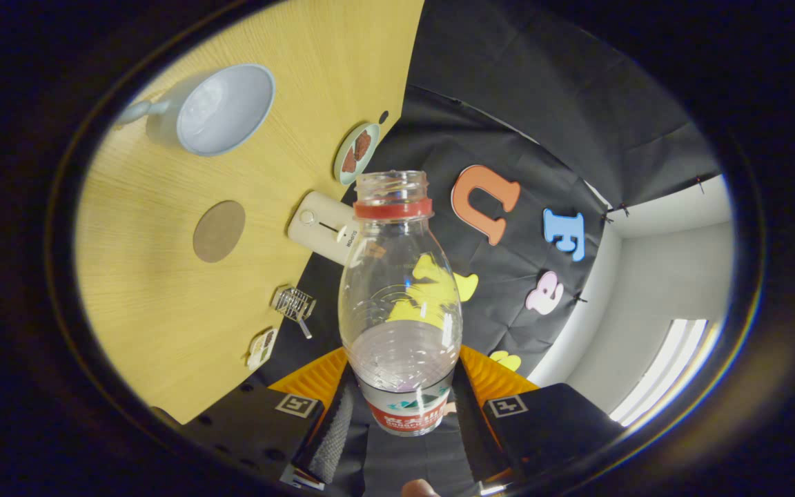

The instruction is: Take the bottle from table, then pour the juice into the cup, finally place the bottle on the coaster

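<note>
1. Gripper (pixel 401 414) is clamped on the bottle (pixel 401 304); both fingers press its labelled lower body, one on each side.
2. The bottle's long axis runs straight ahead along the fingers, open mouth away from the gripper, red neck ring just below the mouth. No cap on it.
3. A small amount of clear liquid sits in the lower part of the bottle near the fingers; the upper body looks empty.
4. The whole view is rolled: the table (pixel 163 304) stands off to one side of the bottle like a wall, so the bottle appears tipped well over relative to the table. Held clear of the table, touching nothing else.
5. The cup (pixel 214 110), pale with a handle, lies beyond the bottle's mouth and to the table side, well apart from it. Its inside looks pale; contents unclear.
6. The coaster (pixel 219 231), a round brownish disc, lies flat on the table between the cup and the gripper, nearer than the cup, nothing on it.
7. Judgement: pour seems done or ending; next move is to right the bottle and swing toward the coaster.
8. Surface: light wood-grain table. Along its far edge: a small plate (pixel 355 153) with dark pieces, a cream-coloured device (pixel 321 226), a small wire object (pixel 293 304).
9. Room: black cloth wall behind, white wall and a bright panel beyond.
</note>
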